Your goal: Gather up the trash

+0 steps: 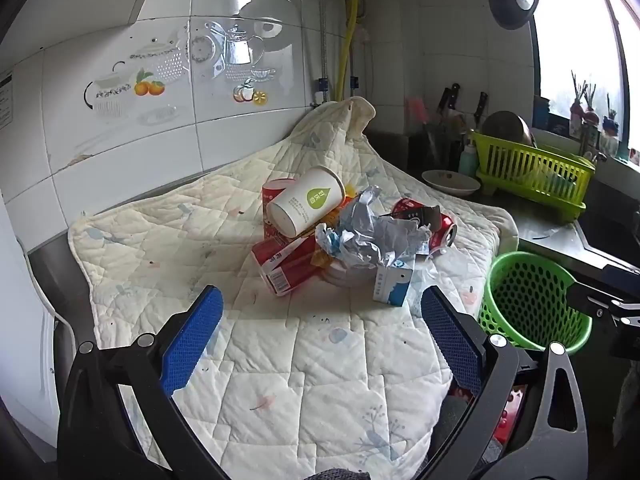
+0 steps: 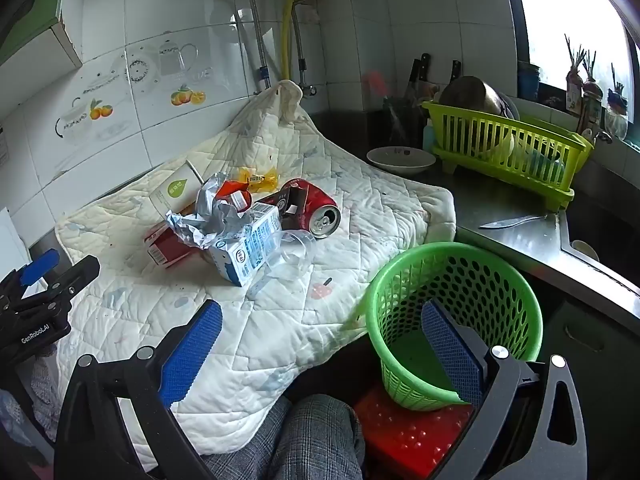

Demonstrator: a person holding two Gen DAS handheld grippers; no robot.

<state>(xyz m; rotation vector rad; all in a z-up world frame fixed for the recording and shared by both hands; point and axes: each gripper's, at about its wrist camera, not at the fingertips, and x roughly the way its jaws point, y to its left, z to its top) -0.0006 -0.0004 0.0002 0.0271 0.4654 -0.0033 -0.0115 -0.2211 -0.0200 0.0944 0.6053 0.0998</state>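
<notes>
**Kitchen bench, trash heaped on the quilt, both tongs wide and empty**

Kitchen bench [image 2: 516,236] under white wall tiles, and over most of it lies a cream quilted cloth [image 1: 280,360]. On that cloth sits the trash, all in one heap near the middle. A white paper cup [image 1: 306,200] with a green drop mark lies on its side on top of the heap, resting against a red carton [image 1: 284,268]. Crumpled grey-blue paper [image 1: 368,236] is bunched beside it, spilling over a blue and white milk carton [image 2: 248,248]. A red drinks can [image 2: 316,208] lies on its side with its open top toward me, and a yellow wrapper [image 2: 258,178] sits behind the heap. Clear crushed plastic [image 2: 294,256] touches the milk carton.

My left tongs [image 1: 322,334] hang over the near part of the quilt, spread as wide as they go, with nothing between the blue pads. My right tongs [image 2: 322,340] are just as wide and also hold nothing; one blue pad shows in front of the green mesh basket [image 2: 492,276], which stands on a red stool [image 2: 400,436] just off the quilt's near corner.

Further along the bench are a white bowl [image 2: 400,159], a lime dish rack [image 2: 516,152] and a knife [image 2: 512,222] lying flat. My checked trouser knee [image 2: 316,440] shows below.
</notes>
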